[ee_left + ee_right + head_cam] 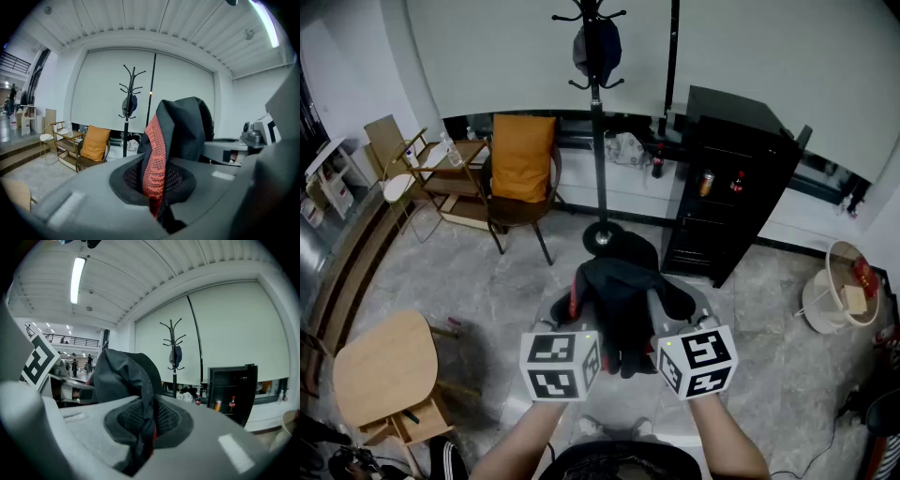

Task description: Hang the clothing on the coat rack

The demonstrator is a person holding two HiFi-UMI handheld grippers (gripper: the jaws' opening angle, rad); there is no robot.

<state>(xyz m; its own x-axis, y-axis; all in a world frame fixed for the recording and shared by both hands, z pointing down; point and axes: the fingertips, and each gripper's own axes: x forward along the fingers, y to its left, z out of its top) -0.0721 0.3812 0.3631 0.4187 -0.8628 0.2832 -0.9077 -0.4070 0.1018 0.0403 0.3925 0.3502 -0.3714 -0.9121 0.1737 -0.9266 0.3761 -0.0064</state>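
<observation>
Black fabric with a red knit strip: the clothing (623, 291) is bunched up between the two grippers, off the floor, in front of the person. Left gripper (157, 199): jaws closed on a fold, the red strip (154, 159) runs down into the gap. Right gripper (140, 446): jaws clamped on a dark fold. The grippers sit side by side, close together. Coat rack (598, 141) stands well apart, straight ahead by the wall, with a dark item (596, 47) on its upper hooks. In the head view, an orange-cushioned chair (522, 155) is left of it and a black cabinet (727, 197) right of it.
</observation>
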